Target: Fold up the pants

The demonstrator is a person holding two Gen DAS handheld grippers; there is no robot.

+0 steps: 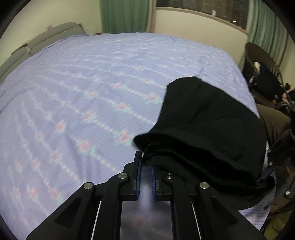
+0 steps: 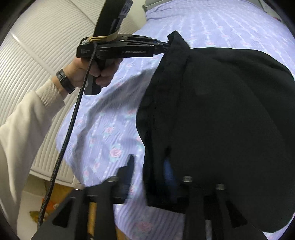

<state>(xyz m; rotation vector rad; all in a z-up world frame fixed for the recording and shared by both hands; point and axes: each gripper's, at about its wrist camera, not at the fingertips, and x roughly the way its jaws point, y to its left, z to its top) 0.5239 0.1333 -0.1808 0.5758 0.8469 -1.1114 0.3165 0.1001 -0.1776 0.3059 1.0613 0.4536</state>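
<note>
The black pants (image 1: 208,129) hang folded between my two grippers, above the lilac flowered bedsheet (image 1: 83,92). My left gripper (image 1: 146,166) is nearly shut, its blue pads (image 1: 139,177) pinching an edge of the fabric at the tips. In the right wrist view the pants (image 2: 221,120) fill the right half and drape over my right gripper (image 2: 149,166), which grips the cloth; one blue pad (image 2: 168,169) shows through a fold. The left gripper also shows in that view (image 2: 166,46), held by a hand and clamped on the far corner of the pants.
The bed edge runs at the right, with a dark wicker chair (image 1: 261,70) and clutter beyond it. A grey headboard (image 1: 42,40) lies at the far left and green curtains (image 1: 123,16) behind. A white slatted wardrobe door (image 2: 36,46) and a black cable (image 2: 70,129) are on my right gripper's left.
</note>
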